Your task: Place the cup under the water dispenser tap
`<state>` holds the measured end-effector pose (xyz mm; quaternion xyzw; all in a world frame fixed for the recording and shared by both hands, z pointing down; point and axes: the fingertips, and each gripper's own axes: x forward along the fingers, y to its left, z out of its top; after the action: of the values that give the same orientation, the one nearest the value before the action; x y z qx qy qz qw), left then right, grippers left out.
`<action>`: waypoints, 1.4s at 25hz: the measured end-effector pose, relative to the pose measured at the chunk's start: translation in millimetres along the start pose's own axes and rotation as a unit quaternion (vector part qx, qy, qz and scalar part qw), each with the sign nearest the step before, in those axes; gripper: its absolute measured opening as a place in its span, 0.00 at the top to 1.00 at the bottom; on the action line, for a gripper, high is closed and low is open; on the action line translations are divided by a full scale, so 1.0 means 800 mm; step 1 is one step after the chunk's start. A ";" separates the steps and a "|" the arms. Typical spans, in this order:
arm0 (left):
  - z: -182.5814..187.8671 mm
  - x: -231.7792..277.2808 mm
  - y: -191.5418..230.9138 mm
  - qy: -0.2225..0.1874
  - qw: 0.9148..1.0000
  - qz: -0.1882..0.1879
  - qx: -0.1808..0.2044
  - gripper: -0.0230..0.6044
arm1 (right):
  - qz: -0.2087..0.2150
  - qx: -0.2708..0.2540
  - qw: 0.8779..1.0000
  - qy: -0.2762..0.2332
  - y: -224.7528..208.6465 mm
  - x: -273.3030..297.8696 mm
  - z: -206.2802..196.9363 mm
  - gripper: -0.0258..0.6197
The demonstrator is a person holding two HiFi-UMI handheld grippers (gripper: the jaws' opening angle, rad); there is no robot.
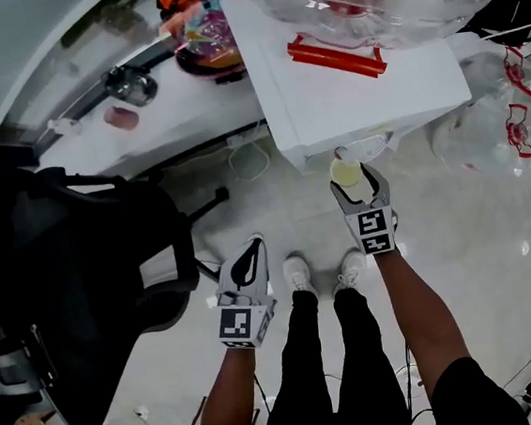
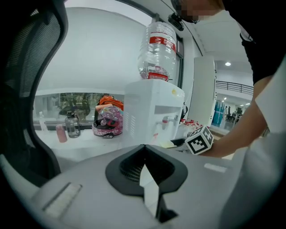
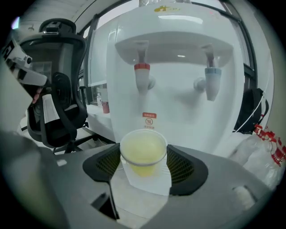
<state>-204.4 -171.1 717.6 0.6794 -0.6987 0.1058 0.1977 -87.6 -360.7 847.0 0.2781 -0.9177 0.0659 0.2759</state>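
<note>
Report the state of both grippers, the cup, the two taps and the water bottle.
Right gripper: shut on the cup.
Left gripper: jaws together, empty.
Cup: upright, held off the ground in front of the dispenser, not yet set under a tap.
Red tap: no water running.
Blue tap: no water running.
Water bottle: upside down, seated on top of the dispenser.

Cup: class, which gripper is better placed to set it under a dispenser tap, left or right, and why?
Right. The right gripper holds the cup, close in front of the dispenser, facing its red tap. The left gripper is shut, empty and farther back beside the chair.
</note>
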 end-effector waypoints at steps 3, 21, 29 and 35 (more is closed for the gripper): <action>-0.026 -0.008 0.014 0.029 0.999 0.014 -0.018 0.94 | 0.002 -0.004 1.000 0.000 0.000 0.023 -0.001 0.46; -0.025 0.014 -0.008 0.026 0.999 -0.015 -0.025 0.94 | -0.006 -0.003 1.000 -0.004 -0.003 0.049 0.002 0.31; 0.030 0.003 -0.023 -0.002 0.999 -0.016 -0.031 0.94 | 0.007 -0.031 0.999 -0.029 0.019 -0.049 0.047 0.34; 0.107 0.003 -0.058 -0.039 0.998 -0.051 -0.027 0.94 | 0.006 -0.028 0.998 -0.047 0.037 -0.150 0.112 0.52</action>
<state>-169.7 -211.6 635.7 0.7121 -0.6729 0.0502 0.1937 -62.7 -303.3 707.1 0.2679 -0.9328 0.0285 0.2395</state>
